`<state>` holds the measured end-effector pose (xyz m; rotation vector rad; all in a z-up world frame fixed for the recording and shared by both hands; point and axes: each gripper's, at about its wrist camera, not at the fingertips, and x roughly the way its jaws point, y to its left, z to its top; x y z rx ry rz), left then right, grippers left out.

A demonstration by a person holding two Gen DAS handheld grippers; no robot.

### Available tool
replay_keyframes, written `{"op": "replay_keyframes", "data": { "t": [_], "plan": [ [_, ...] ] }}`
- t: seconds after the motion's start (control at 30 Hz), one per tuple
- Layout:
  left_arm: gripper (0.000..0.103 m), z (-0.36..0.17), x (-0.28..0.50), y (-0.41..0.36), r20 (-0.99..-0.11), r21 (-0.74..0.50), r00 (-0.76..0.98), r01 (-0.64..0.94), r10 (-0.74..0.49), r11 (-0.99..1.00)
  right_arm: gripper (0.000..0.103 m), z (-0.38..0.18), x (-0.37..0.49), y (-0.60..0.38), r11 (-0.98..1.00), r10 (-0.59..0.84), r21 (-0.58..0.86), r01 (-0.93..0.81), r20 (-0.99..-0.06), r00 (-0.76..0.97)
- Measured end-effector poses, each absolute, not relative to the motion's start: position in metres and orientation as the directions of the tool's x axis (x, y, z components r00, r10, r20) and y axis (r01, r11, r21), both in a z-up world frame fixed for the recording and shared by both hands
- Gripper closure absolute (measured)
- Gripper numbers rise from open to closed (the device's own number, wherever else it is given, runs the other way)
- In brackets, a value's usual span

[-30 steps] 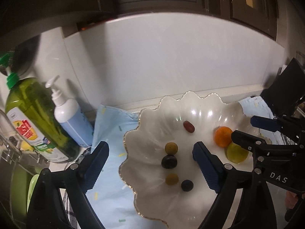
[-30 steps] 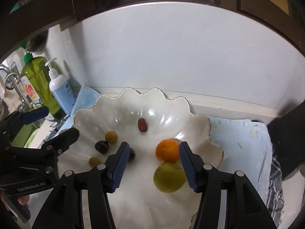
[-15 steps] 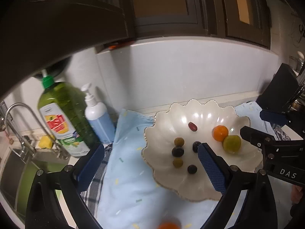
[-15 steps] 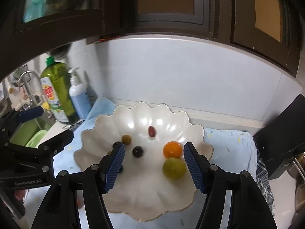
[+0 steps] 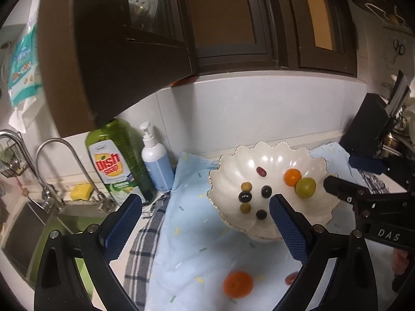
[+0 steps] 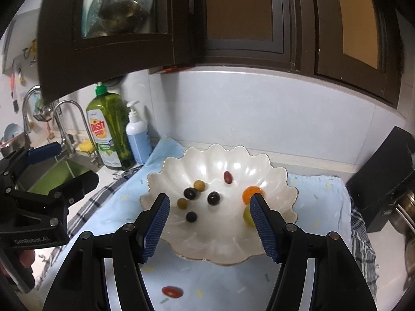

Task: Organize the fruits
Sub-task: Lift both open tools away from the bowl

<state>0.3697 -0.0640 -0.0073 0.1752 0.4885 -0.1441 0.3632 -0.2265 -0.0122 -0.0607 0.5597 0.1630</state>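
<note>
A white scalloped bowl (image 5: 215, 181) (image 6: 285, 176) sits on a pale blue cloth (image 5: 186, 233). It holds an orange (image 5: 292, 177), a green fruit (image 5: 306, 187), a red grape (image 5: 261, 171) and several small dark and olive fruits. On the cloth nearer me lie another orange (image 5: 238, 283) and a red grape (image 5: 291, 277) (image 6: 172, 291). My left gripper (image 5: 205, 223) (image 6: 62, 168) hovers open and empty, back from the bowl's left side. Just as empty, my right gripper (image 6: 210, 220) (image 5: 350, 176) stands open above the bowl's near rim.
A green dish soap bottle (image 5: 114, 165) and a white pump bottle (image 5: 155, 165) stand at the wall, left of the bowl. Further left are a faucet (image 5: 64, 165), a sink and a yellow sponge (image 5: 81, 191). A black block (image 6: 384, 176) stands right. Dark cabinets (image 5: 116, 51) hang overhead.
Both grippers have drawn back and up from the bowl, which now looks smaller. The orange and red grape on the cloth have come into view. Both jaws stand a little wider.
</note>
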Motion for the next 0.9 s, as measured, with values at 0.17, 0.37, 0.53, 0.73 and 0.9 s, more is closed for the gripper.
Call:
{"op": "replay_keyframes", "data": {
  "t": [0.17, 0.37, 0.53, 0.73, 0.9],
  "plan": [
    [0.003, -0.012, 0.351, -0.056, -0.486, 0.129, 0.869, 0.177, -0.093, 0.976, 0.038, -0.018, 0.349, -0.221, 0.984, 0.151, -0.002, -0.180, -0.538, 0.829],
    [0.003, -0.024, 0.340, -0.051, -0.505, 0.135, 0.859, 0.177, -0.086, 0.975, 0.038, -0.032, 0.332, -0.214, 0.979, 0.182, 0.025, -0.202, -0.548, 0.816],
    [0.003, -0.038, 0.331, -0.048, -0.524, 0.149, 0.847, 0.195, -0.090, 0.969, 0.038, -0.045, 0.318, -0.206, 0.977, 0.186, 0.017, -0.214, -0.564, 0.805],
    [0.003, -0.057, 0.325, -0.048, -0.551, 0.165, 0.830, 0.206, -0.083, 0.964, 0.038, -0.065, 0.312, -0.200, 0.970, 0.193, 0.002, -0.242, -0.609, 0.769],
    [0.004, -0.073, 0.321, -0.050, -0.554, 0.175, 0.826, 0.237, -0.104, 0.956, 0.038, -0.081, 0.310, -0.198, 0.963, 0.212, 0.010, -0.268, -0.639, 0.739]
  ]
}}
